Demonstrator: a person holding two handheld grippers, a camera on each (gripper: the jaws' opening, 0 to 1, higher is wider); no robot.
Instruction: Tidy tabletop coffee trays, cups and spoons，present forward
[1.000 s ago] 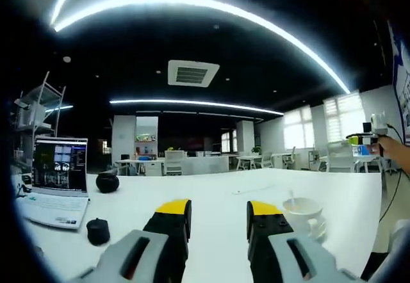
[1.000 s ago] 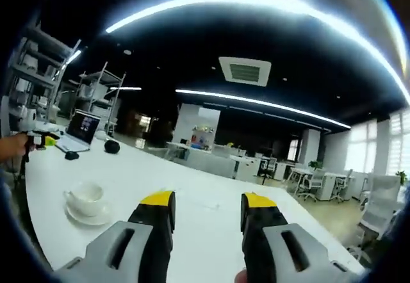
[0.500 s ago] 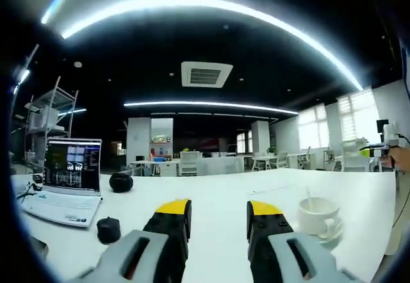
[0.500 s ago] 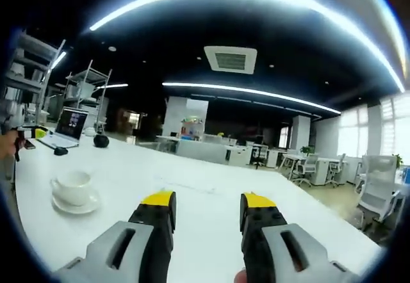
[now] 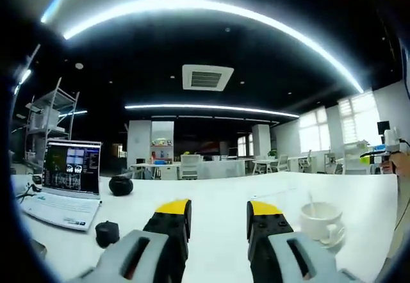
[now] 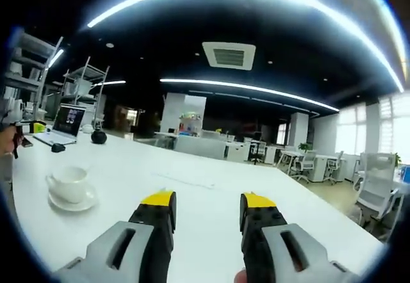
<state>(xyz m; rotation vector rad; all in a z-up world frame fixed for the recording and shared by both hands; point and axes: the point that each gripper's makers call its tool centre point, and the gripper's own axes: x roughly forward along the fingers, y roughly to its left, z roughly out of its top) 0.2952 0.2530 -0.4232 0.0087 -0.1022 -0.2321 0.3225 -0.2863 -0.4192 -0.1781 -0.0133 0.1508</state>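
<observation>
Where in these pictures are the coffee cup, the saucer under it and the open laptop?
coffee cup (image 6: 68, 182): right gripper view, on the cup's white side wall.
saucer (image 6: 83, 202): right gripper view, on the bare rim beside the cup.
laptop (image 5: 72, 168): left gripper view, on the lit screen.

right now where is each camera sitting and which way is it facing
Left gripper view: rides on the left gripper, low over the white table, facing across it; laptop at left, cup with a spoon on its saucer at right; own open jaws rise from the bottom.
Right gripper view: rides on the right gripper, facing along the table toward the office desks; cup on saucer at left, laptop far left; own open jaws at the bottom.
Shared: table, cup, laptop.
</observation>
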